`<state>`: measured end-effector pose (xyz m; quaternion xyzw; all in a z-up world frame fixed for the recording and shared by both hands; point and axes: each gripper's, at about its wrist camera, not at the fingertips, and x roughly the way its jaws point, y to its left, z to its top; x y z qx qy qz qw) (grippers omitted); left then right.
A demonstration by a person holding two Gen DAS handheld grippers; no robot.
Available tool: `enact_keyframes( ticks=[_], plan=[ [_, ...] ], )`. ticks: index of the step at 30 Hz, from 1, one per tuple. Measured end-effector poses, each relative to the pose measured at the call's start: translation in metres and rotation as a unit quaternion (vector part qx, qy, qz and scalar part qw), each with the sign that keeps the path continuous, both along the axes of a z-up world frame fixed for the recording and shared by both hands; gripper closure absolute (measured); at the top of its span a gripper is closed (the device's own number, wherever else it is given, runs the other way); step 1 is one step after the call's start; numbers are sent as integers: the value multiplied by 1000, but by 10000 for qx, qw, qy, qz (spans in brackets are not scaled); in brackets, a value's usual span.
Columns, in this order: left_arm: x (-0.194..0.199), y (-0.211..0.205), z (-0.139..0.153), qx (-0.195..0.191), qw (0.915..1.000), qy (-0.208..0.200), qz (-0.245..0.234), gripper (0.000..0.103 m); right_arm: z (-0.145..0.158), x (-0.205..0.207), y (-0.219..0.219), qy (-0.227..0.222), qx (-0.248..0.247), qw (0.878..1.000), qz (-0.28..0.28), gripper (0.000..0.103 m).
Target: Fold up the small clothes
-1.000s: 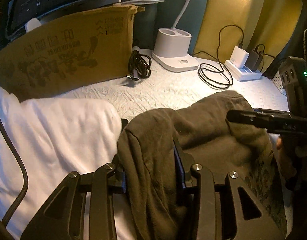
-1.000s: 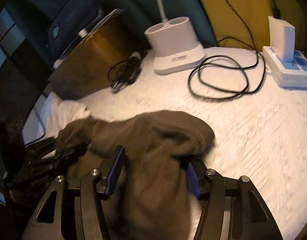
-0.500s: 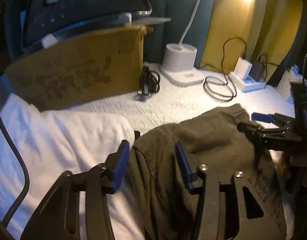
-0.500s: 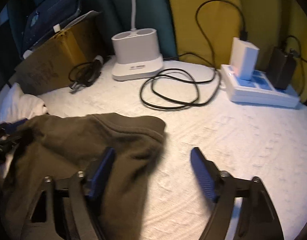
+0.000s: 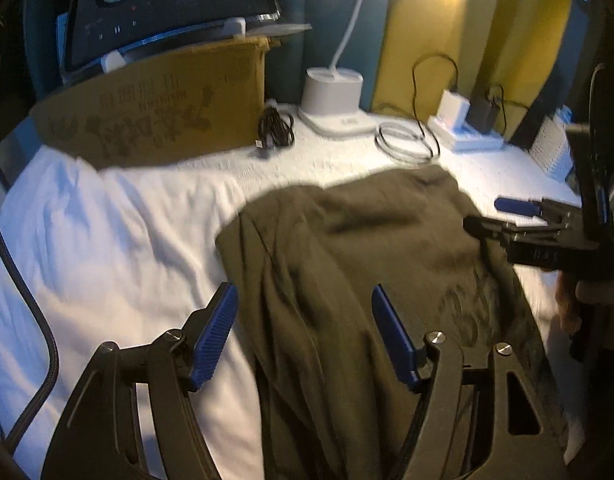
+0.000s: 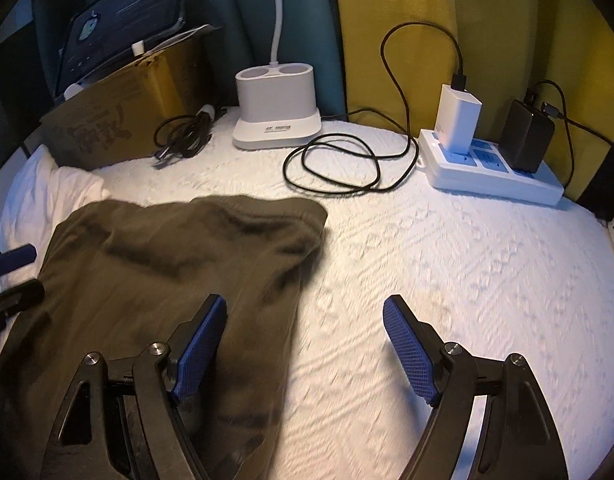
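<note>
Olive garment flat, seemingly under open left claw

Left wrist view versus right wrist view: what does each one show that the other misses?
Only the left wrist view shows the white cloth spread wide left of the olive garment, and the right tool side-on, open.

Only the right wrist view shows the whole power strip, with its white charger and black adapter, and bare bedding right of the garment.

Both show the garment lying released, the cardboard box, the lamp base and the looped black cable. The left tool is open too.
</note>
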<state>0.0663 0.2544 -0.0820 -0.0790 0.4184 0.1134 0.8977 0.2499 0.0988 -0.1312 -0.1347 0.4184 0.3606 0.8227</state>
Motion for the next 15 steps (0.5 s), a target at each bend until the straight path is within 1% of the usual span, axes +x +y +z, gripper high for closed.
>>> enact_keyframes(
  ticks=[2, 3, 8, 11, 15],
  plan=[
    [-5, -3, -10, 109, 9998, 149, -10, 34, -2, -6, 2, 11, -33, 10000, 27, 21],
    [-9, -3, -16, 223, 9995, 231, 32, 34, -5, -11, 0, 20, -65, 10000, 53, 21],
    [-22, -1, -21, 462, 9986, 227, 93, 32, -18, -24, -2, 26, -210, 9997, 75, 21],
    [-28, 0, -20, 489, 9984, 216, 156, 32, -21, -31, -9, -27, -244, 9997, 17, 21],
    [-40, -1, -15, 391, 9988, 147, 253, 32, -20, -40, -19, -41, -264, 9996, -58, 21]
  ],
)
